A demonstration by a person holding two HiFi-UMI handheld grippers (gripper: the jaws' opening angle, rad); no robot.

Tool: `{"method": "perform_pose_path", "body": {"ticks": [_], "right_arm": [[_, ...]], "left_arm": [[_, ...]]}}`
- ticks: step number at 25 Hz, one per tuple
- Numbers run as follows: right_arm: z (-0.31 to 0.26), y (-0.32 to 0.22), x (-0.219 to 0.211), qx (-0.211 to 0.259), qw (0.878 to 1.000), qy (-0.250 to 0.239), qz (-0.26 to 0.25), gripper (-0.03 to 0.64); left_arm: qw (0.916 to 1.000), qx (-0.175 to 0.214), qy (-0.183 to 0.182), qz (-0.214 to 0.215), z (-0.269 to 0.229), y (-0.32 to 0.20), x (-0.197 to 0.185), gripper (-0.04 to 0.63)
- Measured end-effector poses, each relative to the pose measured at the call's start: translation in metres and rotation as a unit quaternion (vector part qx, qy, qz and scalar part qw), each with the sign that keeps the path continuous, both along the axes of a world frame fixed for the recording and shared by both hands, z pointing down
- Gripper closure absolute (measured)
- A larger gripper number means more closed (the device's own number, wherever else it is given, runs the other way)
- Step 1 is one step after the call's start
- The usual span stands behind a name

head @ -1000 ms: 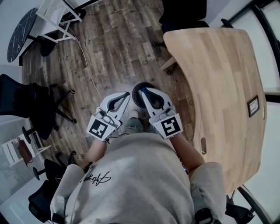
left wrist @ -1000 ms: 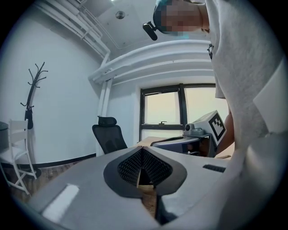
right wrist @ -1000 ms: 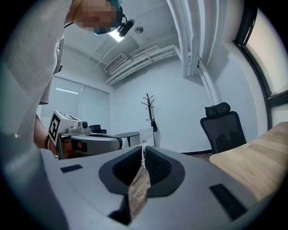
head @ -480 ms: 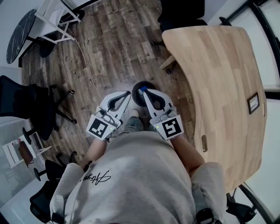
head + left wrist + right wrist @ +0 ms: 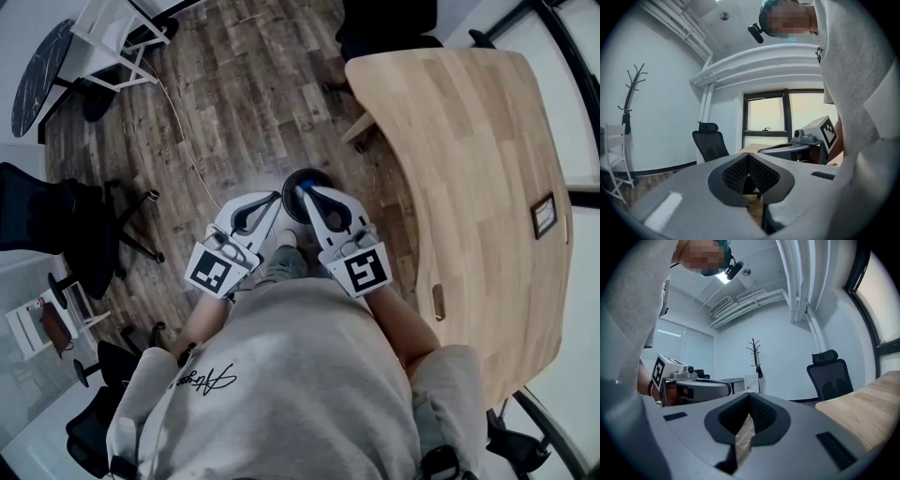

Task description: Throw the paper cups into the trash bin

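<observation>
- Dark wood planks cover the floor (image 5: 234, 103) of an office room. At the far left a black office chair (image 5: 52, 220) stands on it. Above that chair in the head view are a round dark side table (image 5: 37, 70) and a white chair (image 5: 117, 33).
- Left of the middle, the left claw (image 5: 269, 201) is held out in front of the person's grey sweatshirt (image 5: 300, 375). In the left gripper view its two jaws meet at the tips, so it is fully closed and holds nothing.
- Just beside it, the right claw (image 5: 303, 193) points the same way. In the right gripper view its jaws are also pressed together. It is closed and empty, and only floor planks show through the narrow slit lower down.
- The trash bin (image 5: 322, 177), round and dark, stands on the floor under the tips of the right claw, near the edge of the table.
- At the right, the light wooden table (image 5: 469, 169) fills that side of the head view. A small dark frame (image 5: 542, 217) lies near its right edge.
</observation>
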State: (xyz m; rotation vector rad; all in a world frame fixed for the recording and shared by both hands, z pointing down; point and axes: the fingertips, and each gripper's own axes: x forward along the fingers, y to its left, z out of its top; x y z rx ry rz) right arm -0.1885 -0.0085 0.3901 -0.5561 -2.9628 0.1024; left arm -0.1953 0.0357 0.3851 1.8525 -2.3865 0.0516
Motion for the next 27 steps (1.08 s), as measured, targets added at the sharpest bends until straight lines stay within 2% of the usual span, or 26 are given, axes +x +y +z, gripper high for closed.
{"method": "perform_pose_path", "body": {"ticks": [27], "right_arm": [[0.013,-0.002,0.004,-0.009,1.000,0.018,0.013,0.607]], "left_arm": [[0.9999,-0.003,0.005,-0.011,0.008,0.003,-0.001,0.592]]}}
